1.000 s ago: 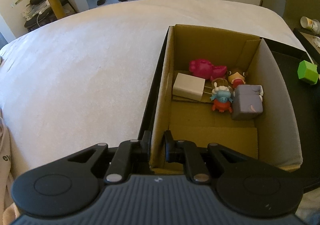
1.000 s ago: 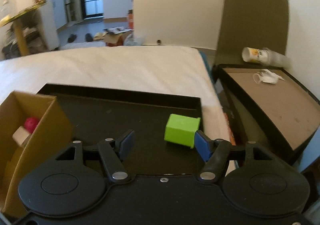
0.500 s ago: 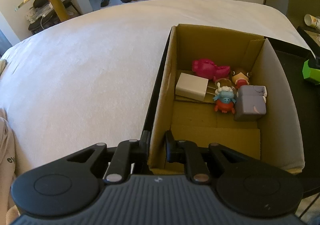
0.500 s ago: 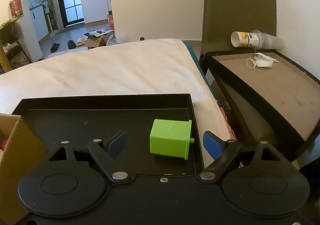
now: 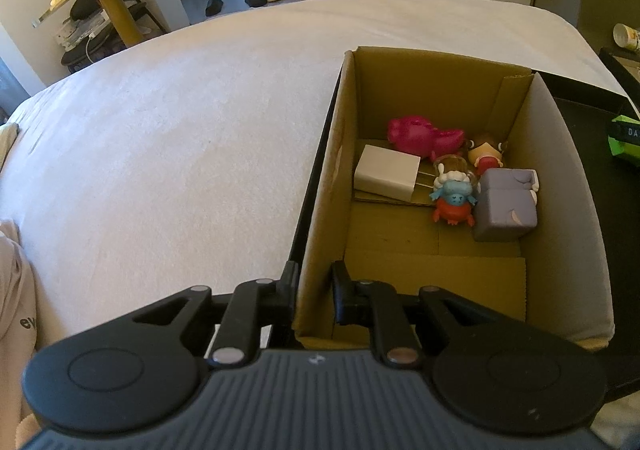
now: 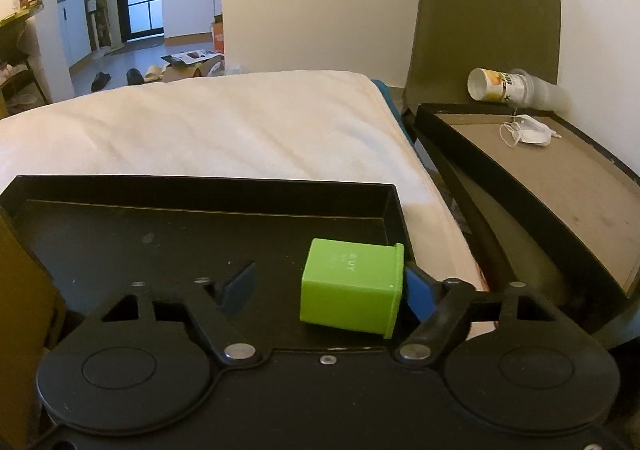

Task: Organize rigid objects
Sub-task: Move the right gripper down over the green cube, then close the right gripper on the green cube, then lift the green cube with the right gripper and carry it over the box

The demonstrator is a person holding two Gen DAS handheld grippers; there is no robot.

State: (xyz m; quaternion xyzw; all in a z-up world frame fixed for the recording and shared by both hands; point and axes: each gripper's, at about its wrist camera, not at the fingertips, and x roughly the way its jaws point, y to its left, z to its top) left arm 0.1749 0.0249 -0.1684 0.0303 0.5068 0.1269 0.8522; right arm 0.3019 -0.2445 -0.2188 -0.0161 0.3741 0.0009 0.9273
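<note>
The white, soft-topped bed (image 5: 168,137) is the widest thing before me. On it lies a shallow black rectangular tray (image 6: 200,193), and inside that tray, at its left end, stands an open brown cardboard box (image 5: 560,177).

My left gripper (image 5: 312,290) is clamped on the near left wall of the cardboard box, one finger outside the wall and one inside, pinching the board between them.

My right gripper (image 6: 324,286) points down over the right part of the black tray. Its jaws are closing, with a bright green plastic cube-shaped container (image 6: 352,290) between them. The blue pad on the right side (image 6: 416,286) sits right against the cube's flanged end; the left blue pad (image 6: 238,286) is clearly apart from the cube, so I have no grip on it. The green cube rests on the tray floor near the tray's right wall, tipped on its side.

Inside the box, toward its far end, lie the things already gathered: a grey-purple block-shaped toy (image 5: 506,205) against the right wall, a white rectangular block (image 5: 386,171) to the left, a magenta plastic figure (image 5: 424,135) behind them, a small blue-and-red figurine (image 5: 454,201) between the white block and the grey one, and a small brown-haired figurine in red (image 5: 486,153) at the back right.
</note>
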